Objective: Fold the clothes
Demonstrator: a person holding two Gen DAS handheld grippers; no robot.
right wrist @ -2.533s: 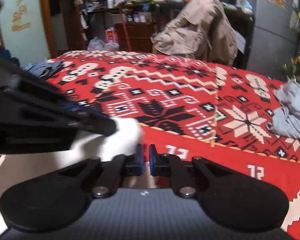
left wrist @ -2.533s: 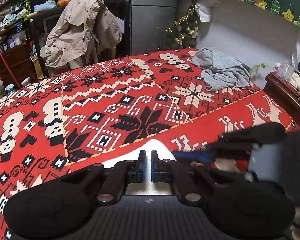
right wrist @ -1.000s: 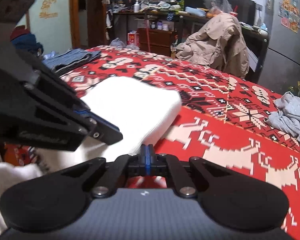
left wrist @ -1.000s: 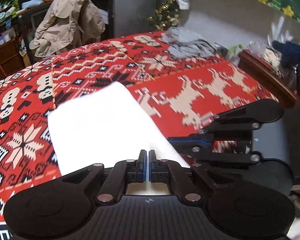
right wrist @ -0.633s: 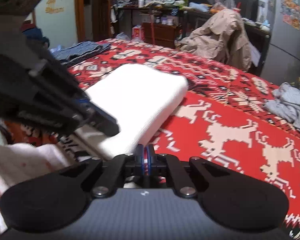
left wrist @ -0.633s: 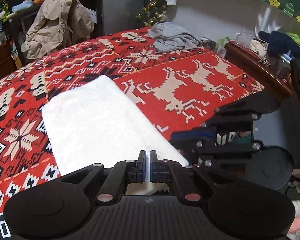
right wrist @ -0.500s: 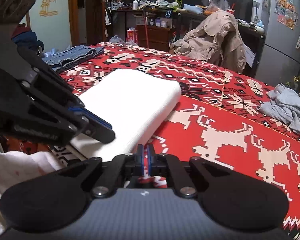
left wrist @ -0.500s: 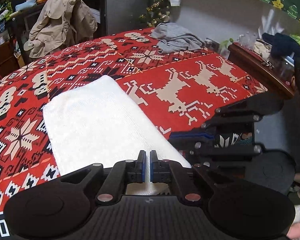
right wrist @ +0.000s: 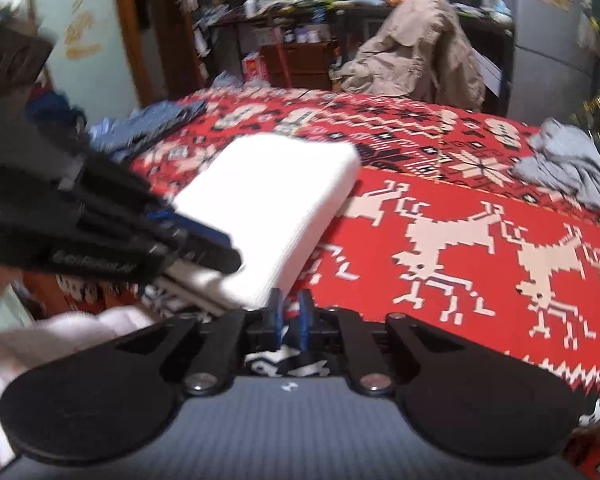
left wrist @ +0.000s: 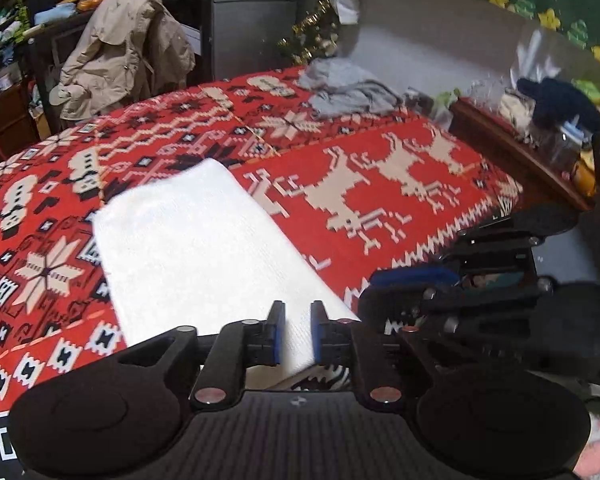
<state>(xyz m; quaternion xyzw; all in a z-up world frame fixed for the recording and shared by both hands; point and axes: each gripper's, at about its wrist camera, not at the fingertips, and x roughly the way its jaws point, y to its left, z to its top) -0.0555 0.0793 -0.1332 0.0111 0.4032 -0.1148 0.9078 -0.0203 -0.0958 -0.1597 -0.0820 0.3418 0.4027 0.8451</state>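
Observation:
A white cloth (left wrist: 188, 240), folded into a long rectangle, lies flat on the red patterned blanket (left wrist: 380, 184). My left gripper (left wrist: 297, 332) is at its near edge. Its jaws are opening, and the cloth edge shows in the gap with the pads off it. In the right wrist view the cloth (right wrist: 276, 188) reaches down to my right gripper (right wrist: 291, 320). Those jaws are opening too, with only blanket between them and the cloth's corner just to the left. Each gripper appears in the other's view: the right gripper (left wrist: 412, 280) and the left gripper (right wrist: 204, 240).
A crumpled grey garment (left wrist: 348, 92) lies at the far side of the bed. Folded jeans (right wrist: 152, 124) sit at the bed's left edge. A beige jacket (right wrist: 416, 52) hangs over a chair behind. A wooden nightstand (left wrist: 520, 152) stands to the right. A fuzzy sleeve (right wrist: 60, 340) shows at the lower left.
Both pairs of jaws were shut on the cloth's near edge and have now parted. The right gripper has drawn back a little and rolled. The cloth rests on the blanket.

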